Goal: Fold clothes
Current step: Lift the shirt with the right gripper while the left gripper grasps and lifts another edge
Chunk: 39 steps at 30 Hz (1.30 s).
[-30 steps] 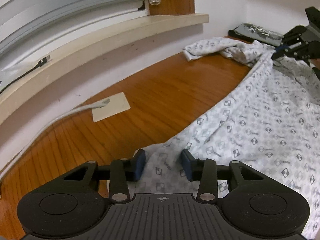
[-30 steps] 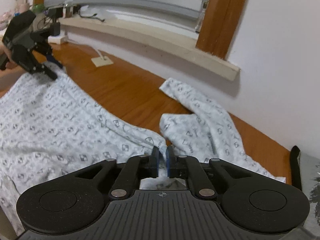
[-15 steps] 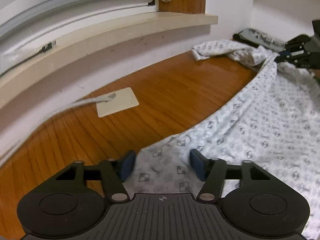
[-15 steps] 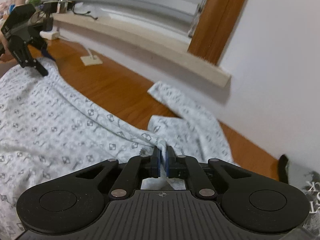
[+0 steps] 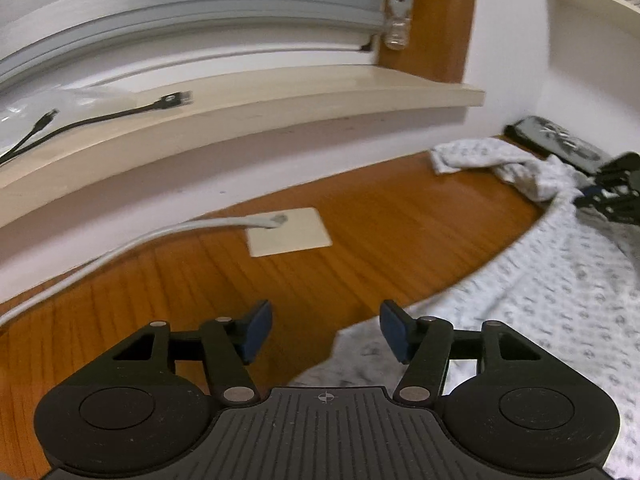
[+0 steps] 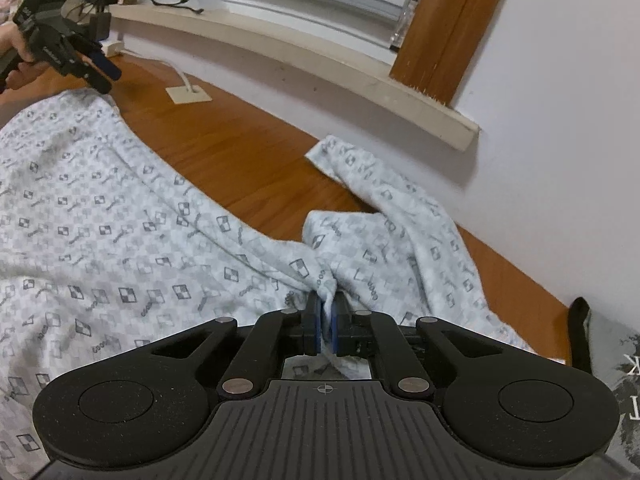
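white cable [image 5: 132,240], floor plate [image 5: 288,232], windowsill [image 5: 240,100]

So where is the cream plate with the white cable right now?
The cream plate lies flat on the wooden floor below the window sill, left of the patterned garment, centre of the left wrist view.

A soft, matt woven cloth garment [image 6: 120,216], pale with a printed check motif, lies creased on a glossy varnished wood tabletop [image 5: 400,216]. Both grippers are matt black textured plastic with smooth blue pads [image 5: 256,330]. Ahead of them, a painted sill [image 5: 280,96] meets a satin wood frame [image 6: 448,20].
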### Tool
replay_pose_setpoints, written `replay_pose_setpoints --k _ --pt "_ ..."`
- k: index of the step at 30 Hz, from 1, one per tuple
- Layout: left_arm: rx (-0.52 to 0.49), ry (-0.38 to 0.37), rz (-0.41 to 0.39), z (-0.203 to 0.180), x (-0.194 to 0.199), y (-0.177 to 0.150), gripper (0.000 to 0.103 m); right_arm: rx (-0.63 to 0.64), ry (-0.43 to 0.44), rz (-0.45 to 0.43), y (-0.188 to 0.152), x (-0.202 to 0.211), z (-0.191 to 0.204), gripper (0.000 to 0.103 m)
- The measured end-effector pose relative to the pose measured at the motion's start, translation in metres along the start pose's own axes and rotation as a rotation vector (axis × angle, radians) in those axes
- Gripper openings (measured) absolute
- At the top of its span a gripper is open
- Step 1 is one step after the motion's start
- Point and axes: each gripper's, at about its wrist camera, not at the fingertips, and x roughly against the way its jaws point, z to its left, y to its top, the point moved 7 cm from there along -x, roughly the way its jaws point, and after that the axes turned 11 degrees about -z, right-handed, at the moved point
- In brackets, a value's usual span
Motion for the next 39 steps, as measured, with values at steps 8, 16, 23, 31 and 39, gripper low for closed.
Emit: replay_pose_setpoints --k 8,16,23,31,39 --pt "-0.091 -0.047 0.060 -0.018 -0.003 -0.024 0.066 -0.021 0.005 -0.009 -0.008 -0.003 0.002 0.006" --pt "-0.094 -0.053 0.034 -0.021 0.003 -0.032 0.062 -0.037 0.004 -0.024 -0.008 -0.003 0.000 0.006" --pt "-0.045 -0.029 -0.064 -0.023 0.025 -0.012 0.007 -0.012 -0.092 -0.134 0.018 0.019 -0.011 0.003" --pt "-0.094 0.071 -0.372 -0.045 0.131 0.090 0.006 0.072 -0.297 -0.395 0.124 0.098 -0.043 0.002" --pt "-0.267 0.171 -0.606 -0.105 0.259 0.206 0.005 0.138 -0.458 -0.623 0.238 0.207 -0.072 0.002"
